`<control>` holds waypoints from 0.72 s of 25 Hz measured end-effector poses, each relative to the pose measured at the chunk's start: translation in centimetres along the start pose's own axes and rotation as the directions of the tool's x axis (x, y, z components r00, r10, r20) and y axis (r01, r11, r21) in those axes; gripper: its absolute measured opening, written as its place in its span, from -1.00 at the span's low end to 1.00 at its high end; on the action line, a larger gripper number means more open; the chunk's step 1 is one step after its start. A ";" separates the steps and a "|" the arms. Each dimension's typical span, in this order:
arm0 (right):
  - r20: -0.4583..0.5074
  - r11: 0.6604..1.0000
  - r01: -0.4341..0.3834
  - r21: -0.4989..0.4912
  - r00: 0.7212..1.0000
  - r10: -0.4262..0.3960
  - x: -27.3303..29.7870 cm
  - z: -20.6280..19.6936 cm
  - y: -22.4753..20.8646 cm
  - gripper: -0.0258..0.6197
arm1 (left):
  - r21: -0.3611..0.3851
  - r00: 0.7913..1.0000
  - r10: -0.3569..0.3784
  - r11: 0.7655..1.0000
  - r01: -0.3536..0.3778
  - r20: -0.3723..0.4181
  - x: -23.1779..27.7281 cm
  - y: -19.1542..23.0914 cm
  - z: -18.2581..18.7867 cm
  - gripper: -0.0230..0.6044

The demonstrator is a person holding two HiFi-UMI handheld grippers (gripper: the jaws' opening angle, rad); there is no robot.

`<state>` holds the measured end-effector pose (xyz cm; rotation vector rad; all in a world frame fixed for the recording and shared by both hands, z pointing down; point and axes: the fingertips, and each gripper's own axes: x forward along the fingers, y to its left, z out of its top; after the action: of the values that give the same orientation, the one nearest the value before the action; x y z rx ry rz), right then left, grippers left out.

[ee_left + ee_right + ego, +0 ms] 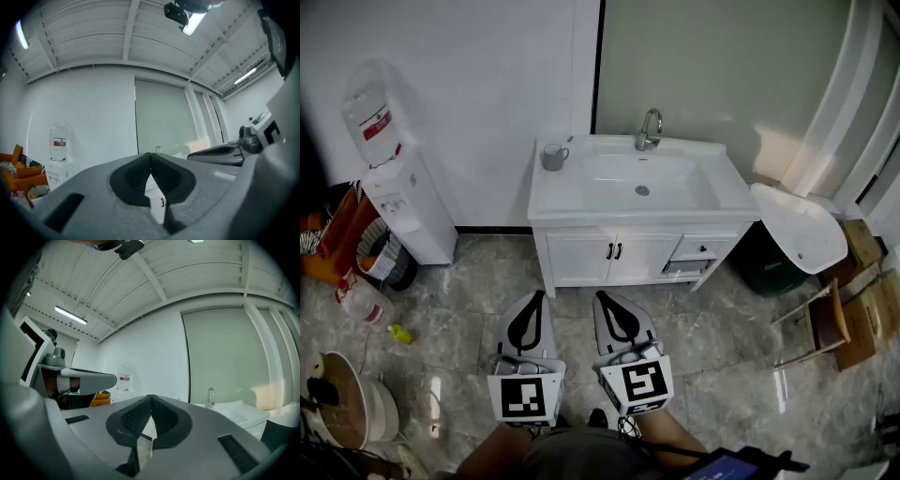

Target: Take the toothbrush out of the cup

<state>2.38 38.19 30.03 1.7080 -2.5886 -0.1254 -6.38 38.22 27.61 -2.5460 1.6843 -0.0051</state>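
**Before anything is lifted, the gap has to be closed**

Since the cup (554, 157) stands on the left rear corner of the vanity top (553, 199), well apart from both grippers, the step in hand is, as I judge it, the approach and nothing more; a thin pale sliver at the cup's rim, leaning right, may be the toothbrush (568, 141), though it is too small to be sure. At far left the water dispenser (401, 187) flanks the path, so the walk-in is best kept straight toward the cabinet front.

The left gripper (538, 296) is held level close to the person's body, its jaws pressed together with nothing between them; its own view shows only wall and cabinet past the tips. The right gripper (602, 296), just beside it, is likewise level, jaws fully closed and empty. Further right lie the basin (642, 183) and the faucet (649, 129), apart from the cup.

To do it well, whichever gripper takes the brush should open before it arrives, come over the rim from above, and pinch the handle rather than the bristles; the other could steady the cup by its body, since a light cup may tip or slide on a smooth top; the lift should follow the handle's lean, so it does not drag on the rim.
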 end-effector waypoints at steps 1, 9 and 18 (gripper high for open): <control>0.004 1.000 -0.002 0.000 1.000 0.002 0.0 0.0 -0.1 -0.88 | 0.004 1.000 0.002 1.000 -0.002 0.002 0.1 -0.1 0.0 -0.88; 0.008 0.999 -0.045 0.026 0.999 0.045 -0.9 -0.2 -1.9 -0.87 | 0.016 1.000 0.020 1.000 -0.020 -0.011 0.7 -1.9 -0.1 -0.88; -0.009 0.999 -0.031 0.015 0.999 0.031 -0.7 -0.5 -5.4 -0.87 | 0.028 0.995 0.098 0.995 -0.097 -0.023 1.6 -0.9 -0.2 -0.88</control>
<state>7.59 36.68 30.04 1.6682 -2.6145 -0.0971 -4.95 37.13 27.80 -2.4518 1.8030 -0.0524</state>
